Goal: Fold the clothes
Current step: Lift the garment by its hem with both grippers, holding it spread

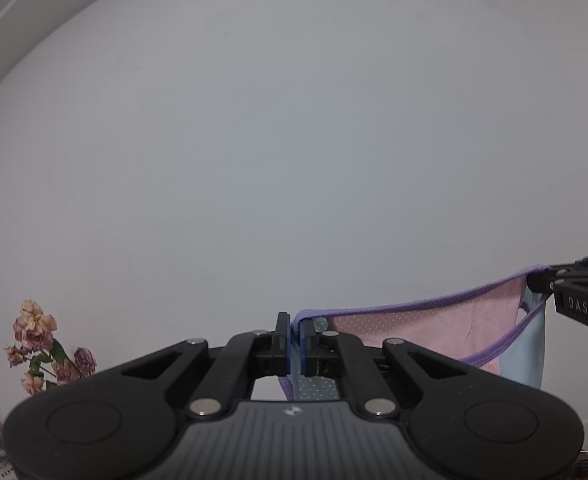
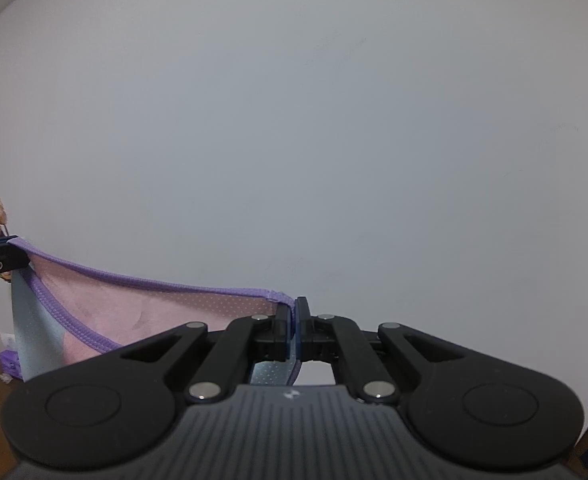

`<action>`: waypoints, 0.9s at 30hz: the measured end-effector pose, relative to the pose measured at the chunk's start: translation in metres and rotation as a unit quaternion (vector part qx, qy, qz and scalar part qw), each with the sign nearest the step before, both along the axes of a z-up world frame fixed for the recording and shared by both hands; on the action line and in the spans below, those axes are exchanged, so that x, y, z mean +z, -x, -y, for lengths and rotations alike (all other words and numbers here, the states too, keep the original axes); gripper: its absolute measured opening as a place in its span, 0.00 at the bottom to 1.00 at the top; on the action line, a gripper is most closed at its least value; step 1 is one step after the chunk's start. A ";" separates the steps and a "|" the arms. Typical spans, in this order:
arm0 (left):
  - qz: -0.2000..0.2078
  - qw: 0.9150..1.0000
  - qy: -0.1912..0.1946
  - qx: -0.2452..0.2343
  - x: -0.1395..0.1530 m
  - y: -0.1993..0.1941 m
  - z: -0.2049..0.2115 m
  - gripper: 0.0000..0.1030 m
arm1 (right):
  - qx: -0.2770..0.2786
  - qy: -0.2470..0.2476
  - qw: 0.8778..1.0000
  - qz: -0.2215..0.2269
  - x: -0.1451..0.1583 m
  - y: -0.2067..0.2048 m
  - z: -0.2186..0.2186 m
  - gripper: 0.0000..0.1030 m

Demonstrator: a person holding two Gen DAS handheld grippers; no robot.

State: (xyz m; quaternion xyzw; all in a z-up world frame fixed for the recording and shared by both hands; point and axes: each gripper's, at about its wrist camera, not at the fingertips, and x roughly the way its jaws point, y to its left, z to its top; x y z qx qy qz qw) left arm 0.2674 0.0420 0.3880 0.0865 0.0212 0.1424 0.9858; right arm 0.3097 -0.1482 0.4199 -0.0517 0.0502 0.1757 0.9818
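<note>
The garment point(image 1: 413, 332) is held aloft before a white wall point(image 1: 294, 140), its purple-trimmed edge pinched by the left hand-held gripper point(image 1: 295, 340) and the right hand-held gripper point(image 2: 295, 330). Even tension should be kept while lowering.

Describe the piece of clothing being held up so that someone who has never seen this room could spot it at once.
Against the plain white wall, the left gripper and the right gripper each pinch one end of a small garment hanging stretched between them. It is pink with tiny white dots, has pale blue panels and purple edging, unlike the dried pink flowers standing off to the left.
</note>
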 end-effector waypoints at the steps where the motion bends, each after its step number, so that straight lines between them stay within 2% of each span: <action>1: 0.002 1.000 -0.001 0.003 -0.003 -0.012 -0.004 0.03 | -0.001 0.002 1.000 0.002 -0.002 -0.011 -0.008 0.01; 7: 0.023 0.999 0.028 0.022 -0.008 -0.084 -0.041 0.03 | -0.004 0.008 1.000 0.013 -0.001 -0.084 -0.058 0.01; 10: 0.049 0.998 0.021 0.036 -0.011 -0.113 -0.051 0.03 | -0.004 0.011 0.999 0.029 0.001 -0.115 -0.082 0.01; 14: 0.108 0.992 0.024 0.058 -0.019 -0.145 -0.060 0.03 | 0.000 0.011 0.999 0.052 0.004 -0.155 -0.111 0.01; 17: 0.164 0.983 0.029 0.075 -0.028 -0.164 -0.064 0.03 | 0.012 -0.003 0.997 0.072 0.006 -0.177 -0.126 0.01; 20: 0.183 0.979 0.026 0.086 -0.053 -0.186 -0.057 0.03 | 0.020 -0.008 0.995 0.093 0.001 -0.195 -0.143 0.01; 24: 0.209 0.973 0.023 0.100 -0.087 -0.216 -0.049 0.03 | 0.036 0.004 0.994 0.103 -0.028 -0.214 -0.162 0.01; 27: 0.215 0.972 0.003 0.100 -0.123 -0.190 -0.038 0.03 | 0.054 0.017 0.994 0.097 -0.064 -0.221 -0.167 0.01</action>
